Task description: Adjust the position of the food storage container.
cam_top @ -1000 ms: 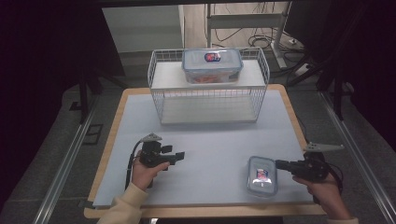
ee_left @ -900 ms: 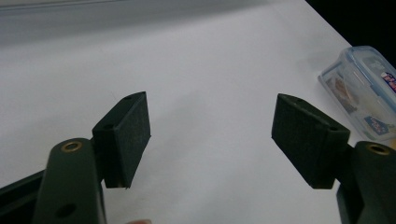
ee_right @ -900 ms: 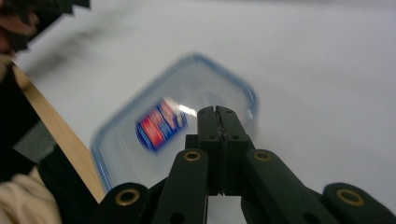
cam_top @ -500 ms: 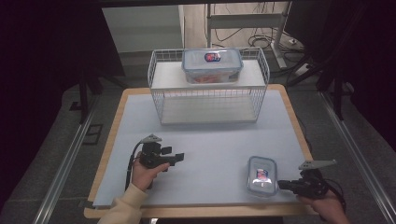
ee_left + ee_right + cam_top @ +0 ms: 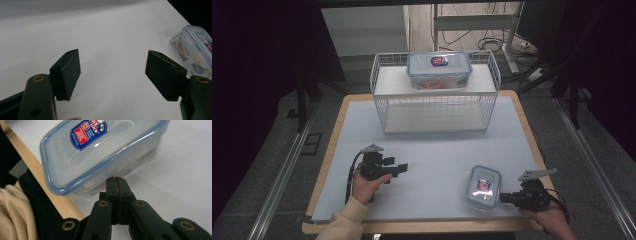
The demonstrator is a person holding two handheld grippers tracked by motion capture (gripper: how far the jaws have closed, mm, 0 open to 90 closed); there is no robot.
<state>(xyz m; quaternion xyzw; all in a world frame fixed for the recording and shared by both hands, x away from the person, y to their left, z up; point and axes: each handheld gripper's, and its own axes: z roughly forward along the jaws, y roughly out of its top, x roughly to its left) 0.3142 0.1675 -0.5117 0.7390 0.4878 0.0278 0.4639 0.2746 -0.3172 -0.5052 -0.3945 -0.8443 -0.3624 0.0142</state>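
A small clear lidded container (image 5: 483, 186) with a blue rim and a red-blue label lies on the white mat near the front right. My right gripper (image 5: 504, 198) sits just to its right, shut with nothing between its jaws, its tips (image 5: 115, 180) almost at the container (image 5: 100, 152) side wall. My left gripper (image 5: 401, 168) rests at the front left, held by a hand, jaws wide open and empty (image 5: 112, 72); the small container (image 5: 193, 51) shows at the right edge of the left gripper view. A larger lidded container (image 5: 439, 69) stands on top of the wire rack (image 5: 434, 107).
The white wire rack stands at the back middle of the table, with an open shelf space beneath its top. The table's wooden front edge (image 5: 52, 197) runs close beside the small container. Dark stands and cables surround the table.
My right gripper has dropped toward the front edge and now points at the small container's side. The left gripper has stayed in place.
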